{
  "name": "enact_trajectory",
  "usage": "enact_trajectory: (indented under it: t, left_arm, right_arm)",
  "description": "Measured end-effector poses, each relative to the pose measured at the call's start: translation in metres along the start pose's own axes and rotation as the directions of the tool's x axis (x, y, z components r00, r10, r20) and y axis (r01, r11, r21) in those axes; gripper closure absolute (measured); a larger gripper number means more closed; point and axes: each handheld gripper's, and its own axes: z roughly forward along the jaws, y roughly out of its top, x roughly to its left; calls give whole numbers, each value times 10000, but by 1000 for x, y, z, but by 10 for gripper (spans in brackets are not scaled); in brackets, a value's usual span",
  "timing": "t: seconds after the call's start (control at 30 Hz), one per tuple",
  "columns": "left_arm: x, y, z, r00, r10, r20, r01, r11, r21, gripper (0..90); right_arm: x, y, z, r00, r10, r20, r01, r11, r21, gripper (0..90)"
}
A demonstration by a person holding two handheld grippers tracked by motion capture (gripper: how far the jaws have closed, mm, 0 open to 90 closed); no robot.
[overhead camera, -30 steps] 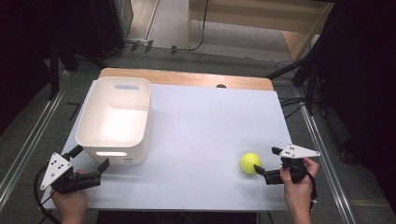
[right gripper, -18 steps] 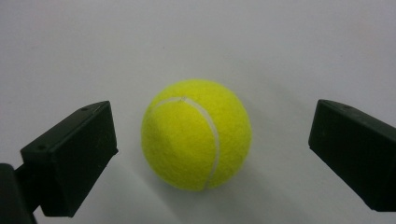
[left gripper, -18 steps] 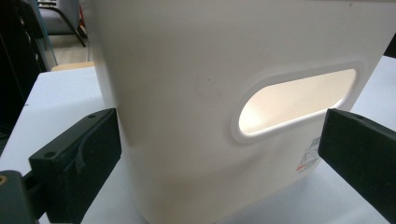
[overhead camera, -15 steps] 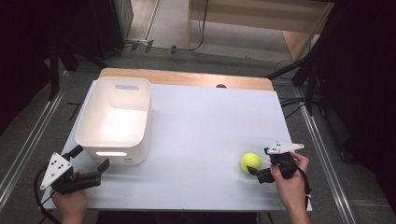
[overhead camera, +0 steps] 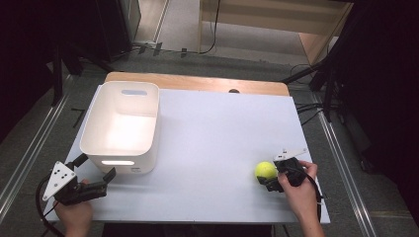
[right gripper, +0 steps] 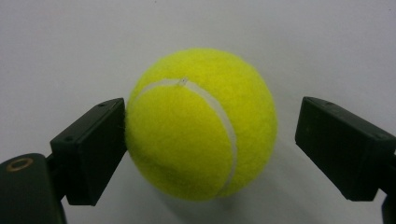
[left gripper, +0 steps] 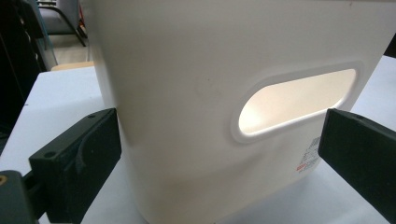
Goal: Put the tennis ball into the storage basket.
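From the high view, the tennis ball (overhead camera: pixel 266 170) sits on the white counter (overhead camera: pixel 217 133) near its front right corner, with the right claw (overhead camera: pixel 271 178) drawn up against its near side; the jaws have just been closing, with the ball between them. The white bin (overhead camera: pixel 121 129) stands at the counter's left, well apart from the ball. The left claw (overhead camera: pixel 97 174) hovers just in front of the bin's near wall, jaws spread and holding nothing.

In the left gripper view, the bin's near wall (left gripper: pixel 224 93) with its handle slot stands close ahead, and the two black jaws of the left claw (left gripper: pixel 219 154) stand wide on either side of it without pressing.

In the right gripper view, the tennis ball (right gripper: pixel 201 123) lies between the jaws of the right claw (right gripper: pixel 212 154). One jaw touches the ball's felt; the other stands off it with bare counter showing in the gap. So the claw is part-closed around the ball, not yet pinching it.

The risk lies in that uneven contact. A jaw pushing from one side alone could roll the ball away across the smooth counter, toward the near edge. The jaws also meet the ball rather low, so a squeeze might pop it upward and out. A lift before both jaws bear would probably leave it behind.
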Motion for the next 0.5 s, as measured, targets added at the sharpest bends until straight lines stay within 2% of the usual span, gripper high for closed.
enact_trajectory:
  t: [0.03, 0.07, 0.27, 0.3, 0.5]
  left_arm:
    - [0, 0, 0, 10000, 1, 1, -1, 10000, 1, 0]
    - [0, 0, 0, 10000, -1, 2, 1, 10000, -2, 0]
    - [0, 0, 0, 10000, -4, 4, 4, 10000, 1, 0]
    - [0, 0, 0, 10000, -11, 7, 11, 10000, 19, 0]
    - [0, 0, 0, 10000, -3, 2, 3, 10000, -17, 0]
  right_arm:
    - [0, 0, 1, 10000, 18, 5, -18, 10000, 42, 86]
    - [1, 2, 3, 10000, 15, -38, -15, 9999, 137, 127]
    - [3, 3, 8, 10000, -53, -80, 56, 9994, 346, 149]
    - [3, 4, 10, 9998, -147, -96, 151, 9990, 420, 207]
    - [3, 4, 10, 9997, -69, -253, 81, 9989, 456, 228]
